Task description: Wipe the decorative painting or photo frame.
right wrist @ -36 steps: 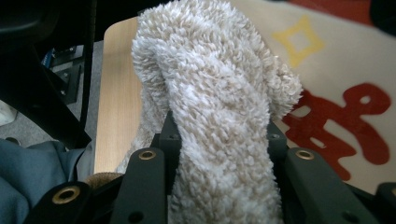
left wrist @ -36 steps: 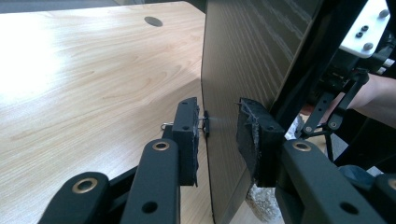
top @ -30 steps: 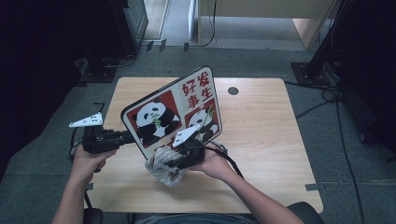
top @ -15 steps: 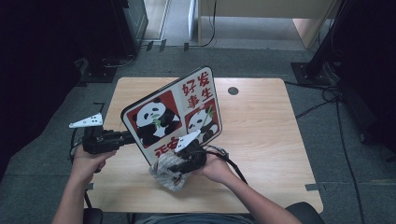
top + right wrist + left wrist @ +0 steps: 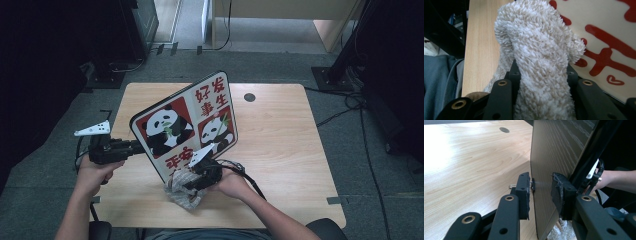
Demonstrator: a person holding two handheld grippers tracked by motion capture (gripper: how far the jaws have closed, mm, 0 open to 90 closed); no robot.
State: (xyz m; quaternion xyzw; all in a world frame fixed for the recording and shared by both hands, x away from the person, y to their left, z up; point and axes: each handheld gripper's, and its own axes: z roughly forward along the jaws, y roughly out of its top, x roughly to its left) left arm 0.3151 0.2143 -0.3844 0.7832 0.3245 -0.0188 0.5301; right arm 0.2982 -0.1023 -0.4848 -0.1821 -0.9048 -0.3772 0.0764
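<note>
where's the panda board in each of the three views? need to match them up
High view: the panda board stands tilted at table centre, printed face to the camera, left edge in the left gripper.
Left gripper view: its wood-grain back rises between the jaws, seen nearly edge-on.
Right gripper view: its cream face with red characters sits upper right, behind the fluffy cloth.
Shared landmark: the light wooden table.

Dim room, dark edges; glare whitens the table (image 5: 439, 147), near tongs blurred.
</note>
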